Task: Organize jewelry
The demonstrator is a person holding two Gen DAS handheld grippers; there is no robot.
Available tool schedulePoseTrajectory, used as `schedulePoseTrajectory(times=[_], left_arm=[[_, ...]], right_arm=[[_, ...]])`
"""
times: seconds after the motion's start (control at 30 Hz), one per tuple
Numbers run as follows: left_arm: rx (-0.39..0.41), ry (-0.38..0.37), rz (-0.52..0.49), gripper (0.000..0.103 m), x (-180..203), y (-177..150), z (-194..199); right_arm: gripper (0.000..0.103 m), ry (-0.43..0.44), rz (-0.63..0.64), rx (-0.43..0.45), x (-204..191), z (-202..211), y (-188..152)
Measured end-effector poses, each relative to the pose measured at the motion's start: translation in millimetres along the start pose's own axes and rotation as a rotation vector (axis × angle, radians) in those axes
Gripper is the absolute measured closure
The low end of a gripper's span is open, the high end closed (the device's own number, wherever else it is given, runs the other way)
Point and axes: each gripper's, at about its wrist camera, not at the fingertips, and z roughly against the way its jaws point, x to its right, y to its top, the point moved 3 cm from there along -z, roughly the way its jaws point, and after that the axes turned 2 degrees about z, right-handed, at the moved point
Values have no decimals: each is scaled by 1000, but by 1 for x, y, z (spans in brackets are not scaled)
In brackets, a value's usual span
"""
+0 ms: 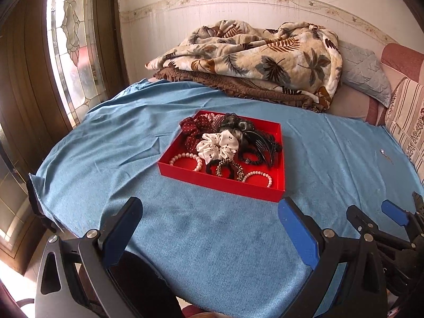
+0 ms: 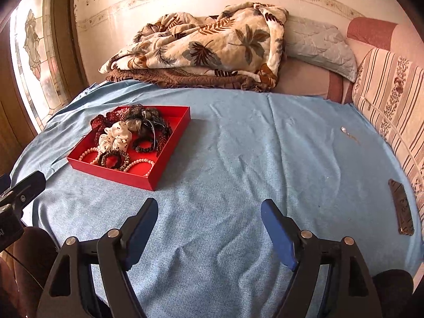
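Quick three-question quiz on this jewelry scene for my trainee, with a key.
1. True or false: the red tray holds pearl bracelets.
2. What lies loose on the blue cloth outside the tray? A) small earring B) spoon C) watch
3. Fill in: the white scrunchie has black ____.

Key: 1 true. 2 A; a brown patterned case also lies near the cloth's right edge. 3 dots.
Both the left gripper and the right gripper are open, holding nothing.

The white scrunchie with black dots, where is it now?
In both views the white scrunchie lies in the red tray, near its middle, behind the leopard-print hair tie.
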Motion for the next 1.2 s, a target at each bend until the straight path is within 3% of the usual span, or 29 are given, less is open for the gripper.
schedulePoseTrajectory(times=[1.2], left_arm=[[-54,-4,33,1,-15,-5,-19]], right_arm=[[17,-25,27,5,-9,0,-4]])
